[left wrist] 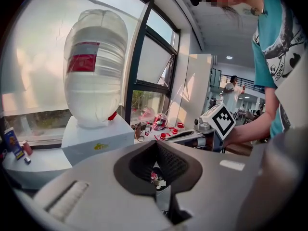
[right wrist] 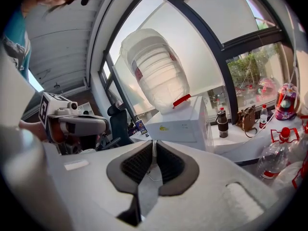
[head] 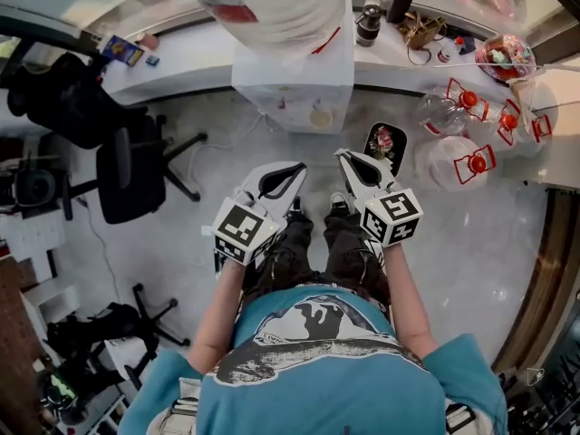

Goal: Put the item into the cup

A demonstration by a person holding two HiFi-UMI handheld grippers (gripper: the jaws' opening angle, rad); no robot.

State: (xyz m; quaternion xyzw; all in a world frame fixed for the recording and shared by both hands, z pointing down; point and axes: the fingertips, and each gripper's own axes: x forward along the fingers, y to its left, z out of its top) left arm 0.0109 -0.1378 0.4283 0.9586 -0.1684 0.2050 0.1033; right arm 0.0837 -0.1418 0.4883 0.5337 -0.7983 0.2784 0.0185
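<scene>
Task is not under way yet: neither the item nor the cup is showing plainly. The nearest candidates are sitting between 12 and 1 o'clock: a dark flask (head: 368, 21) on the white surface (head: 181, 62) beside the water dispenser (head: 294, 84), and a dark oval thing with pink print (head: 383, 145) on the floor (head: 227, 152) just ahead of the right tongs (head: 344, 157). Which is meant, I cannot tell. Judging from here, the step is calling for moving toward 12 o'clock, fixing on the item first, spreading one pair of tongs before arriving, and coming in square instead of swinging. The left tongs (left wrist: 155, 146) are pressing together at the tips; a small red-and-white speck is showing in the gap behind them, and I cannot tell whether it is held or background. The right tongs are likewise pressing together, with nothing between. Both are hanging in front of the waist, side by side and apart, pointing toward 12 o'clock, forearms tucking close to the body.
</scene>
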